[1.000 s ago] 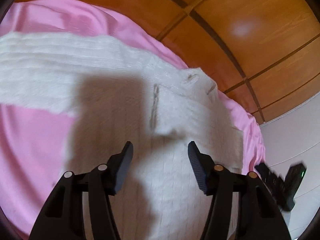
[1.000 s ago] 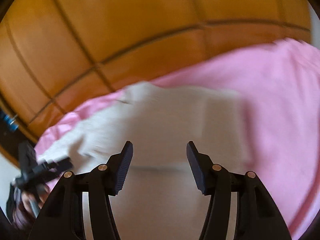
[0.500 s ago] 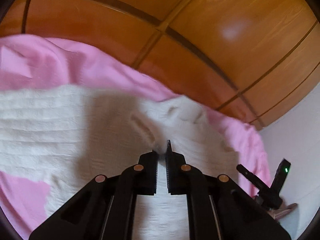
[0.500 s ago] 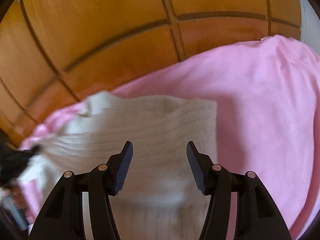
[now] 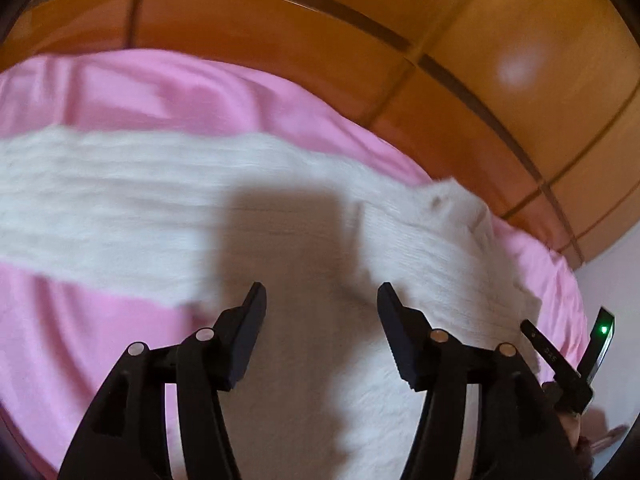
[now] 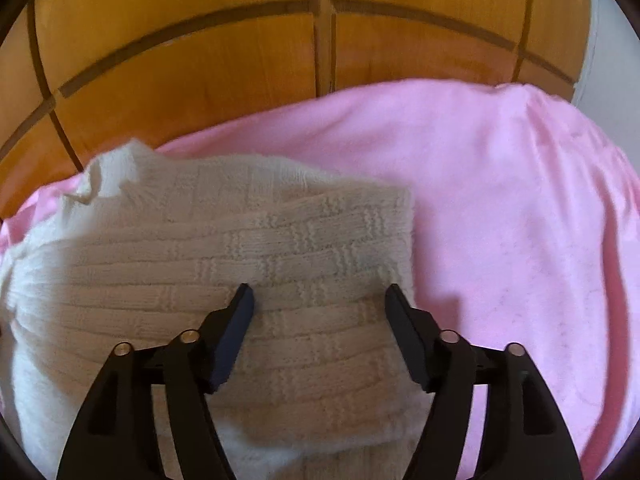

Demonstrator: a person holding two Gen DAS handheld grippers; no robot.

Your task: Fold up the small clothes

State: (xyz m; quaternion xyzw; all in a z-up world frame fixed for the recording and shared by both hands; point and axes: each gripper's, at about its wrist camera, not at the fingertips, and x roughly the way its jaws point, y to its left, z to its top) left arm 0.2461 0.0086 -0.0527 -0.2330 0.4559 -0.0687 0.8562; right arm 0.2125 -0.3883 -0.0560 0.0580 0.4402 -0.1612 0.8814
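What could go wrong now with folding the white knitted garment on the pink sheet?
1. Both grippers, left gripper and right gripper, have just opened with nothing gripped, so the folded layer of the white sweater may spring back.
2. The knit is bunched at its far corner, so the fold may end uneven.
3. A low grasp might catch the pink sheet too.

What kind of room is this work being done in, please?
Probably a bedroom. A wrinkled pink fabric sheet covers a soft surface like a bed, a glossy panelled wooden headboard rises behind it, and a white knitted garment lies on the sheet for folding.
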